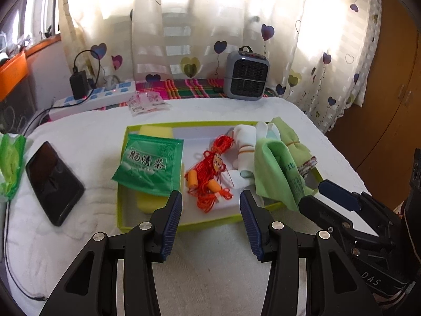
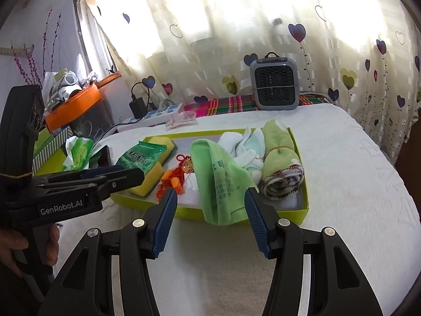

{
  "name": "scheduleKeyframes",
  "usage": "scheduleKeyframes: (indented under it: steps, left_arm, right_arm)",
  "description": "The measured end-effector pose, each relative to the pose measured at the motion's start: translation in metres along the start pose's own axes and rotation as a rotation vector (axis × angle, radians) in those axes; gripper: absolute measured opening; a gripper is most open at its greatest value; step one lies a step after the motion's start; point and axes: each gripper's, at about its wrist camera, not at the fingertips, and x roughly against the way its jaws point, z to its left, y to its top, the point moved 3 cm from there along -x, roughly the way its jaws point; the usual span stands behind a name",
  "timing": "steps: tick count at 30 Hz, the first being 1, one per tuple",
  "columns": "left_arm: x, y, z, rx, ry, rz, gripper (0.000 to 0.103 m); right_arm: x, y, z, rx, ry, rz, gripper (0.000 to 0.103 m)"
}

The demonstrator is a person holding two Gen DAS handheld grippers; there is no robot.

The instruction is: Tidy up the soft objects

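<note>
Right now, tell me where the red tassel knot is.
The red tassel knot lies mid-tray, between the green tea packet on its left and the white plush.

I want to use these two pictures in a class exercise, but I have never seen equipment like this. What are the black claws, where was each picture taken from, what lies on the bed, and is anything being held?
No robot here: a person holds a hand-held two-finger gripper in each hand. Each picture comes from a wide-angle camera on one gripper, looking along its fingers. One shows the left gripper, the other the right gripper.

On the white bedcover lies a shallow yellow-green tray. In it: a green tea packet on yellow sponges, a red tassel charm, white socks, a rolled green towel, and a green cloth draped over the tray's near rim. A phone lies beside the tray.

Both grippers stand open and empty.
</note>
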Motion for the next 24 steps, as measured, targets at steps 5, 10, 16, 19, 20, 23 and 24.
scheduleKeyframes:
  steps: [5,10,16,19,20,23,24]
  left_arm:
    - [0.005,-0.012,-0.001,0.007,0.009,0.01,0.045]
    - [0.01,-0.024,-0.004,0.003,0.026,0.013,0.045]
    - [0.015,-0.041,-0.004,0.017,0.029,0.024,0.045]
    - [0.015,-0.05,-0.003,0.022,0.033,0.038,0.045]
    - [0.015,-0.053,-0.003,0.018,0.042,0.042,0.045]
    - [0.014,-0.061,-0.001,0.022,0.062,0.052,0.045]
    - [0.014,-0.064,0.0,0.021,0.073,0.055,0.045]
  right_arm:
    - [0.004,-0.006,0.002,0.003,-0.004,0.006,0.054]
    - [0.008,-0.012,0.004,0.006,-0.009,0.01,0.054]
    - [0.013,-0.021,0.005,0.018,-0.033,0.03,0.054]
    - [0.012,-0.024,0.005,0.022,-0.052,0.048,0.054]
    - [0.011,-0.026,0.004,0.024,-0.07,0.064,0.054]
    - [0.007,-0.032,0.005,0.028,-0.079,0.093,0.054]
    - [0.006,-0.034,0.005,0.033,-0.085,0.106,0.054]
